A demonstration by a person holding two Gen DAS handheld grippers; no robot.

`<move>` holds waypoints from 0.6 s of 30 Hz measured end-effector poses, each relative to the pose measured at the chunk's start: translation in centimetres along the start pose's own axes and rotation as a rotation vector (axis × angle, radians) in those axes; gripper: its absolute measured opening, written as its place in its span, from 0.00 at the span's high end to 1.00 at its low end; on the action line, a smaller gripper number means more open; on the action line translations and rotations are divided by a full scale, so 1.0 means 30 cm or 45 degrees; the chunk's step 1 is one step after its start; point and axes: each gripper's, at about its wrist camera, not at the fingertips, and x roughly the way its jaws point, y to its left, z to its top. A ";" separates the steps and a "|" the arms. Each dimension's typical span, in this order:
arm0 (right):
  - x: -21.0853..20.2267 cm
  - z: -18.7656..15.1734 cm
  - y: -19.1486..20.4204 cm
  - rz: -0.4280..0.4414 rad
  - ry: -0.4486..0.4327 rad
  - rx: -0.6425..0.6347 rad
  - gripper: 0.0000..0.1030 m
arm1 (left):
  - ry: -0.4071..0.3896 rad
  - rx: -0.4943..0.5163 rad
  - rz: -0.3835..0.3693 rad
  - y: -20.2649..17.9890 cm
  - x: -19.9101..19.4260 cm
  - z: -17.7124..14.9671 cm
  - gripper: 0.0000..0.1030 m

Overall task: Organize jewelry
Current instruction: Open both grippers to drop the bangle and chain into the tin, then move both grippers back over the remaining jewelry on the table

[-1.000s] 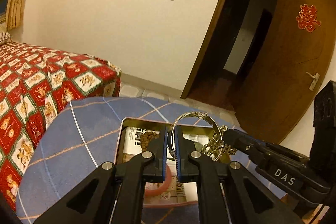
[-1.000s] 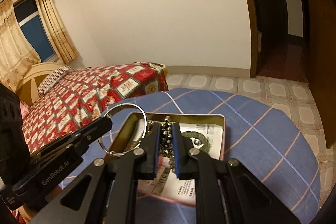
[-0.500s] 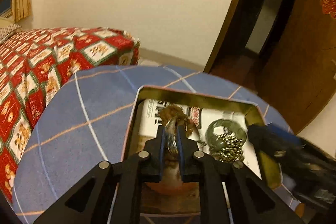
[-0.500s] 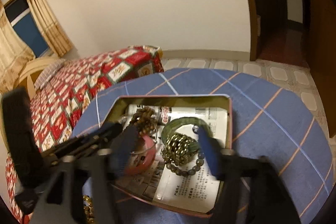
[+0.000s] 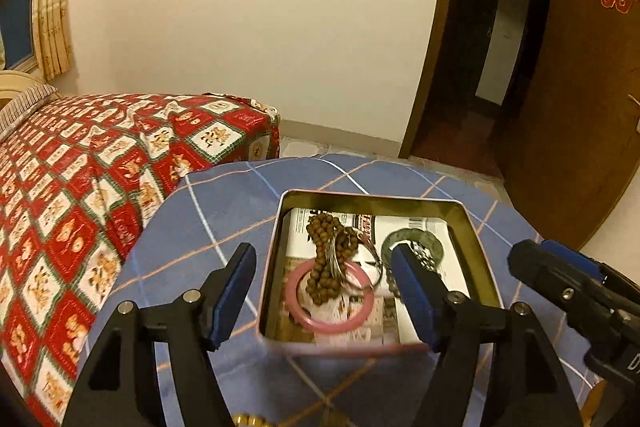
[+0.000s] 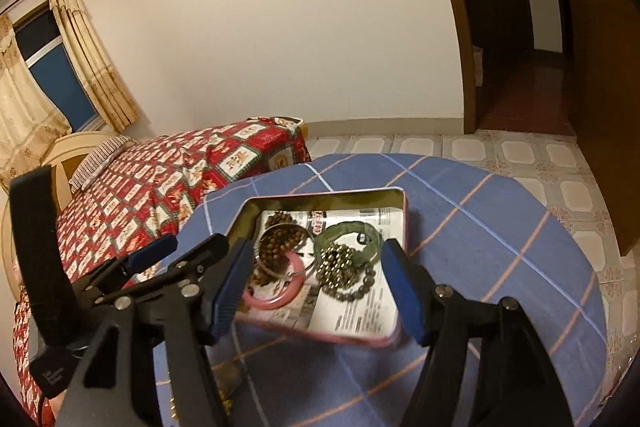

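Note:
An open tin box (image 5: 372,198) lined with printed paper sits on the round table. Inside lie a brown bead bracelet (image 5: 324,267), a silver bangle (image 5: 362,259) across it, a pink bangle (image 5: 332,323) and a green bangle (image 5: 416,237). My left gripper (image 5: 322,259) hovers over the tin's near edge; its jaws are opening and nothing is between the pads. In the right wrist view the tin (image 6: 402,227) also holds a metallic bead bracelet (image 6: 340,263). My right gripper (image 6: 318,255) stands open above it, holding nothing. The left gripper (image 6: 184,249) is beside it.
The table wears a blue checked cloth (image 5: 200,227). A bed with a red patterned cover (image 5: 80,167) stands close on the left. A brown door (image 5: 580,107) and a dark doorway are at the right. Gold beads (image 5: 248,421) lie at the table's near edge.
The left gripper lowered the silver bangle into the tin and let go. The right gripper dropped the metallic bead bracelet there. Both have opened wide and drawn back.

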 end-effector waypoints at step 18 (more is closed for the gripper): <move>-0.179 -0.185 0.102 0.022 -0.025 -0.014 0.32 | -0.064 0.032 0.107 0.030 -0.264 -0.170 0.31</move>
